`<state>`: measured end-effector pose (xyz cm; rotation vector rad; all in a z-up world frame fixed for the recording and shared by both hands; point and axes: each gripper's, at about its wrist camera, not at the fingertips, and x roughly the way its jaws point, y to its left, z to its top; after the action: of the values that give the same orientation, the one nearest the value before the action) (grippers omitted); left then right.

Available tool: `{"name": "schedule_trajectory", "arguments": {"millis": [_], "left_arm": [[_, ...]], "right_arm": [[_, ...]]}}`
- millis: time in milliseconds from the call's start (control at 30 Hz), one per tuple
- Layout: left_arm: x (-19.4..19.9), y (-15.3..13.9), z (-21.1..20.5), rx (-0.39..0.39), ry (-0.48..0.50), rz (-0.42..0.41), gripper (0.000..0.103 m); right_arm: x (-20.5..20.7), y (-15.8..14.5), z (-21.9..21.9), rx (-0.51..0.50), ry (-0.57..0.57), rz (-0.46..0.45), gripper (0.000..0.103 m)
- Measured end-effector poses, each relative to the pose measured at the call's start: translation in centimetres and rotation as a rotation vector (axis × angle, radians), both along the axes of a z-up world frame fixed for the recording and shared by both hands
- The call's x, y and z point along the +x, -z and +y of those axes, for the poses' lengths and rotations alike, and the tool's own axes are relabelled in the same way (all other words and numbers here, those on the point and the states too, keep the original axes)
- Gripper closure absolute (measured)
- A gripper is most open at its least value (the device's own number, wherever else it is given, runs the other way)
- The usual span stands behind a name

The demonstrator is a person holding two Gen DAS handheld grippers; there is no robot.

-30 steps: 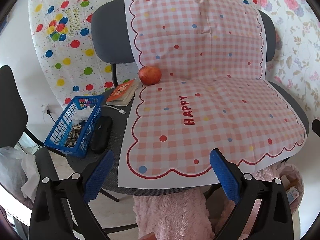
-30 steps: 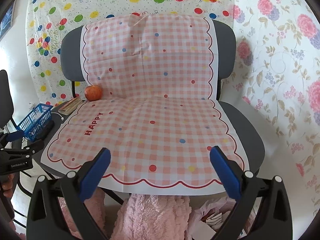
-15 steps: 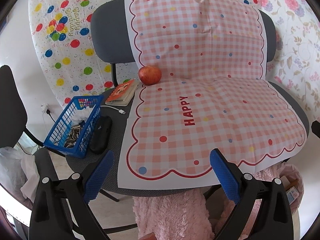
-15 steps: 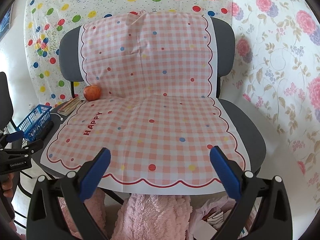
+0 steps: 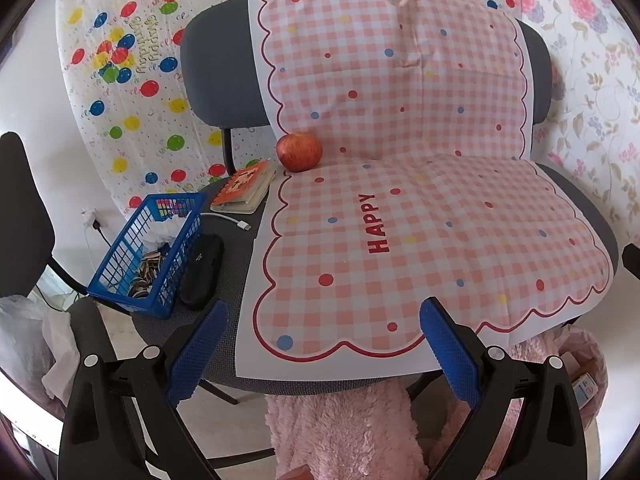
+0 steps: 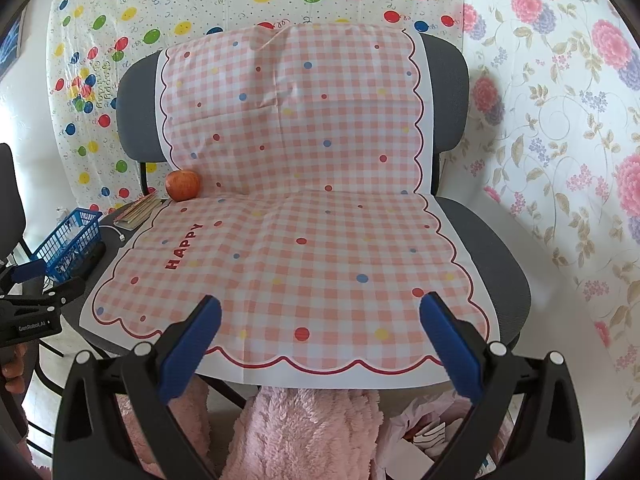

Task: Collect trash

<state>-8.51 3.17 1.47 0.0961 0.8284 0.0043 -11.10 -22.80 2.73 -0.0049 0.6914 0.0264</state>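
**Two open grippers, and the trash is tucked in a basket**

Both tools hang in front of the chair with nothing in them. The left hand-held gripper (image 5: pixel 322 342) has its blue pads spread wide over the front edge of the seat, and the right hand-held gripper (image 6: pixel 320 338) is just as wide, hovering over the checked paper mat (image 6: pixel 296 240) that drapes the chair (image 6: pixel 496 256).

So where is the trash? My best guess is the blue basket (image 5: pixel 120 264) at the left edge of the seat: inside it lie a crumpled white tissue (image 5: pixel 160 234) and a heap of small striped shells (image 5: pixel 146 270), perhaps seed husks, though they are too small to be sure. The mat itself carries only an apple (image 5: pixel 299 151) at the back corner, touching the backrest fold.

Handling looks easy but fiddly. The tissue should be feather-light and soft, so pinch a raised fold at its top and it ought to lift clean. The shells are loose, tiny and brittle; picking them singly would likely scatter them, so taking the basket by its stiff plastic rim seems wiser.

Beside the basket sit a black case (image 5: pixel 200 270), a small book (image 5: pixel 244 186) and a white cable (image 5: pixel 236 222), none of which look like trash.
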Motion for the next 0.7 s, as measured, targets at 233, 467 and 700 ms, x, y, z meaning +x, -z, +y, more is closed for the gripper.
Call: {"name": "schedule_trajectory", "arguments": {"millis": [233,467,700], "left_arm": [[0.04,-0.01,0.05,0.001,0.001,0.0,0.007],[0.0,0.0,-0.04,0.0,-0.003,-0.001,0.007],[0.07,-0.1,0.18,0.0,-0.004,0.002,0.007]], "right_arm": [[0.04,0.07,0.02,0.002,0.003,0.0,0.006],[0.07,0.05,-0.01,0.002,0.003,0.001,0.006],[0.06,0.1,-0.16,0.006,0.005,-0.001,0.006]]}}
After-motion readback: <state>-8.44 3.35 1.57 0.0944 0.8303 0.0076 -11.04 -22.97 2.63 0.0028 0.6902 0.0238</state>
